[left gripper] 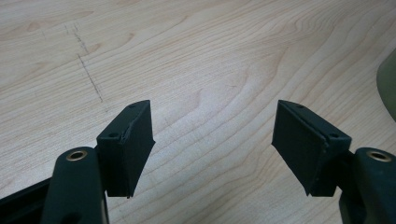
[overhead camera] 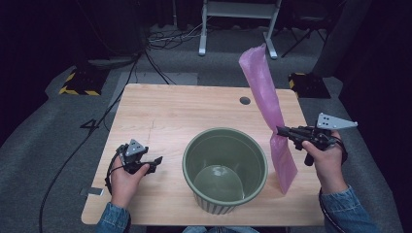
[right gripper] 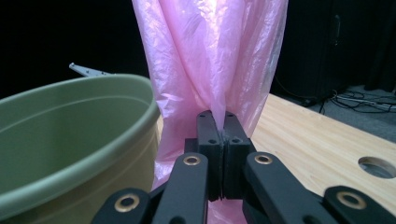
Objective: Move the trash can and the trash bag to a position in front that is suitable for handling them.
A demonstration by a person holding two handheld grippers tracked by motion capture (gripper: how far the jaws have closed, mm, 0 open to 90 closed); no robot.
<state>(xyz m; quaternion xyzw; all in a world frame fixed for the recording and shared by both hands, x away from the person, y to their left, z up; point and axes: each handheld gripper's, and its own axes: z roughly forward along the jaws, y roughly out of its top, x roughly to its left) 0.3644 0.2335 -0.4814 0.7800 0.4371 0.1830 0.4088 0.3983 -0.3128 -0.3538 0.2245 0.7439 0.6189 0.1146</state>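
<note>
Pink plastic bag [overhead camera: 268, 109] is clamped tight in my right gripper [overhead camera: 281, 130], hanging just beside the green bin [overhead camera: 225, 167], unopened and not yet lining it, I judge, while my left gripper [overhead camera: 156, 160] waits wide open, empty.

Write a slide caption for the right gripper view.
Right claw pinches a pink plastic bag beside a green bucket.

Left tool [left gripper: 212, 140] agape, right tool [right gripper: 218, 140] clamped
</note>
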